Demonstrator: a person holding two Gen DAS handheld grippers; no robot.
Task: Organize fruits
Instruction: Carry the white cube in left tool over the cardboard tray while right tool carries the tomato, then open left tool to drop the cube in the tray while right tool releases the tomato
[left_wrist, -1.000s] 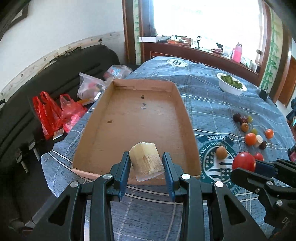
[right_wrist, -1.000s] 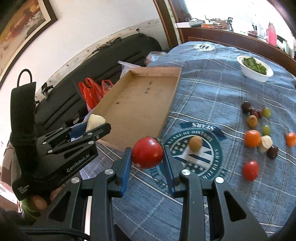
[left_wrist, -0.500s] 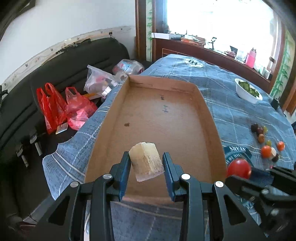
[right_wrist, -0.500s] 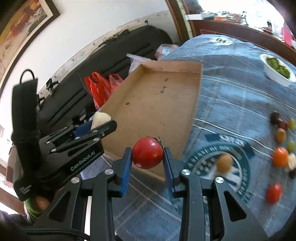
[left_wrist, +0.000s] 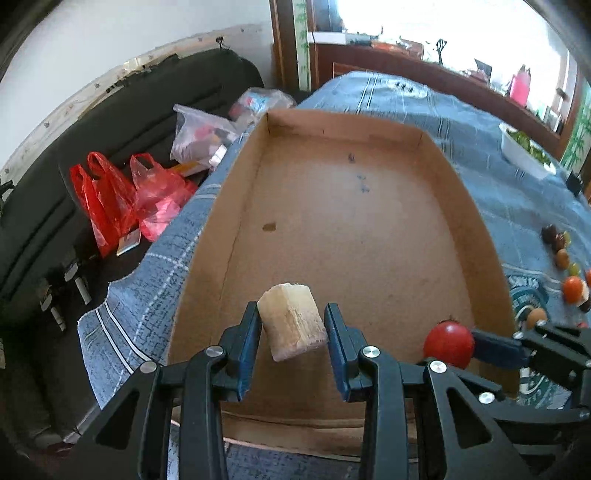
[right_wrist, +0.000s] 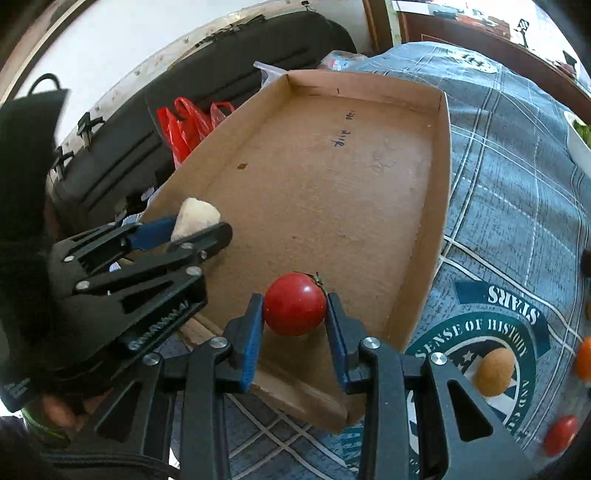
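Blue plaid cloth (left_wrist: 424, 107) covers the table, with a shallow cardboard tray (left_wrist: 354, 229) lying lengthwise away from me. My left gripper (left_wrist: 291, 334) clamps a pale cut chunk (left_wrist: 291, 325) above the tray's near left end, its long axis tilted up and away. My right gripper (right_wrist: 295, 314) pinches a red tomato (right_wrist: 295, 303) above the near right end, stem toward the right finger.

Only the left view shows the loose fruits (left_wrist: 565, 266) clustered on the cloth and a pink bottle (left_wrist: 520, 84) by the window. Only the right view shows the printed emblem (right_wrist: 491, 332) reading "SENSE OF HISTORY" and "STARS", with a brown round fruit (right_wrist: 494, 372) on it. Handwriting on the tray floor is illegible.
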